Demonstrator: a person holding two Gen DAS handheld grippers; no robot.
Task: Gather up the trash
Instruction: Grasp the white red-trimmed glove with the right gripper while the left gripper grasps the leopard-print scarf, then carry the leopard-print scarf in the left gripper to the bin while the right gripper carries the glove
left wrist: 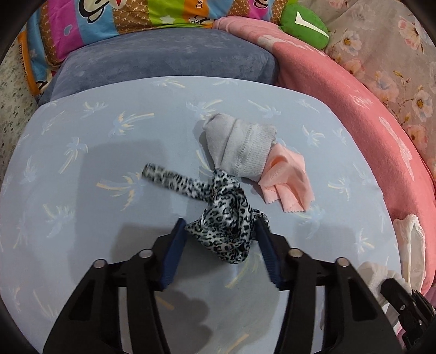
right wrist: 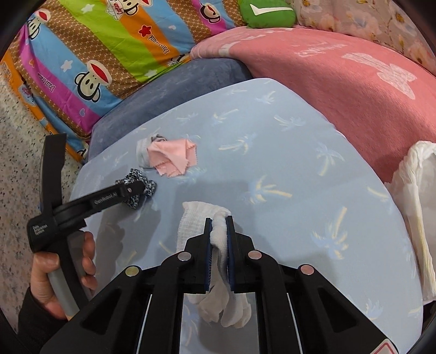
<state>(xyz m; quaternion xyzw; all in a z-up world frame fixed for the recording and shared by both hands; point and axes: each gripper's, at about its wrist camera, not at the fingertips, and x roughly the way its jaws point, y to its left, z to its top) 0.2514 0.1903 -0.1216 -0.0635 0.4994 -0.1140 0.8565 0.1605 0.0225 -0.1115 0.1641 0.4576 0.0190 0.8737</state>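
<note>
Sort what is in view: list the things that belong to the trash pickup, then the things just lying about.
Job:
leopard-print cloth, in left gripper
white cloth, in right gripper
grey sock
pink cloth
white bag

Lying about:
pink blanket
striped quilt
green cushion

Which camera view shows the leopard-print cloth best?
The left wrist view. There the leopard-print cloth lies large and unhidden between the fingers of the left gripper, its long strip stretching left. In the right wrist view the cloth is small, and the left gripper covers much of it.
</note>
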